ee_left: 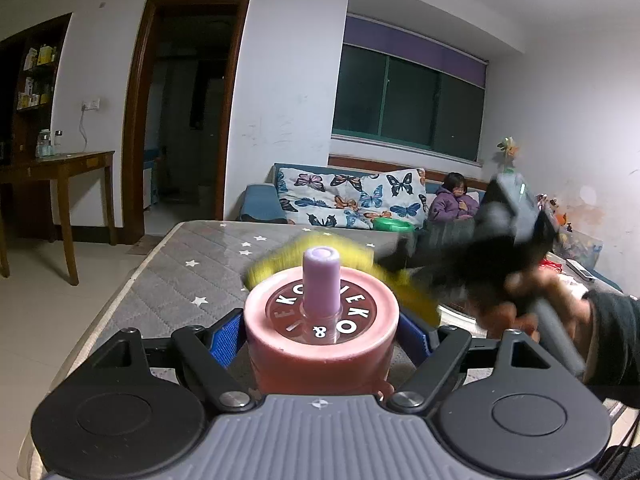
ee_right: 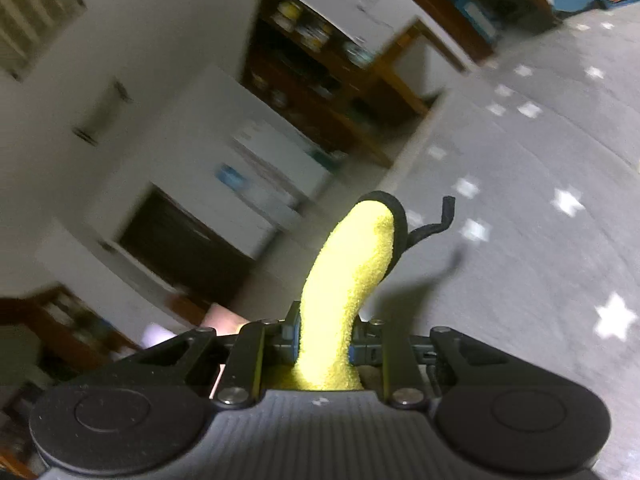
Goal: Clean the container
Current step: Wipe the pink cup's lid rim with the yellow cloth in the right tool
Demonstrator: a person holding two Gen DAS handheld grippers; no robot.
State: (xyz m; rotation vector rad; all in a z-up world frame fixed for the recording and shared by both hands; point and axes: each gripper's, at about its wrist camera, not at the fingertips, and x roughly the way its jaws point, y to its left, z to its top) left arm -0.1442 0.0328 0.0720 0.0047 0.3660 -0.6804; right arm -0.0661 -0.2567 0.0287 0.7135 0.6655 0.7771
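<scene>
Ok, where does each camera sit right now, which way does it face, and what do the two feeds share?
Left wrist: rides the left tool, looking level across the star-print mat toward the sofa; shut on the pink container; the right hand and blurred right tool show alongside.
Right wrist: rides the right tool, tilted, motion-blurred, facing shelves and a cabinet; it pinches the yellow cloth.
Shared: the yellow cloth and the star-print mat.
</scene>
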